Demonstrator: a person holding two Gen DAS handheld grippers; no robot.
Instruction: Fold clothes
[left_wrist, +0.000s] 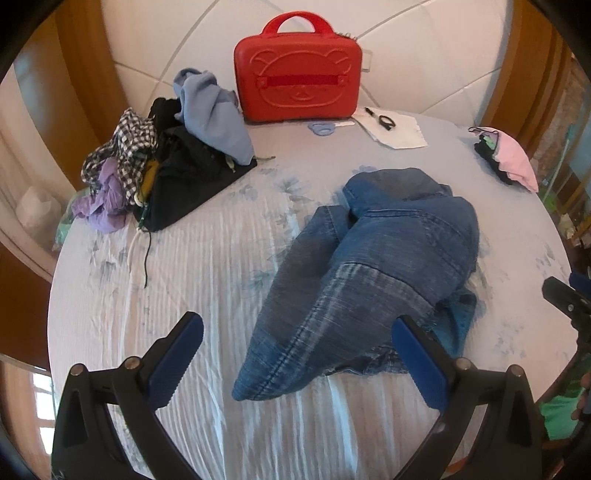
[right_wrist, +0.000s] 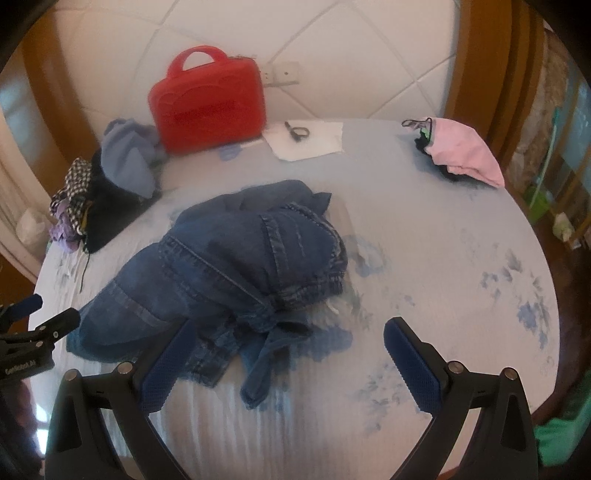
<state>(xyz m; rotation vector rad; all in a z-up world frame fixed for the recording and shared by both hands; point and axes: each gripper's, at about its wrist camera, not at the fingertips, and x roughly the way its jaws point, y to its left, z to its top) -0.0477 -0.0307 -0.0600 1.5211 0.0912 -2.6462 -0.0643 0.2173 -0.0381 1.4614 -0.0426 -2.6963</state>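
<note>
A crumpled blue denim garment (left_wrist: 373, 266) lies in a heap on the round bed with the pale floral sheet (left_wrist: 192, 280). It also shows in the right wrist view (right_wrist: 229, 266). My left gripper (left_wrist: 295, 332) is open and empty, its fingers either side of the denim's near end, just above it. My right gripper (right_wrist: 288, 338) is open and empty over the denim's near edge, where a loose strap (right_wrist: 266, 362) lies. The right gripper shows at the right edge of the left wrist view (left_wrist: 565, 299); the left gripper (right_wrist: 40, 325) shows at the left edge of the right wrist view.
A pile of unfolded clothes (left_wrist: 166, 162) lies at the back left. A red bear-embossed case (left_wrist: 295, 70) stands against the padded headboard. White paper with a small black tool (left_wrist: 391, 127) lies beside it. Folded pink and black clothes (left_wrist: 509, 158) sit at the back right.
</note>
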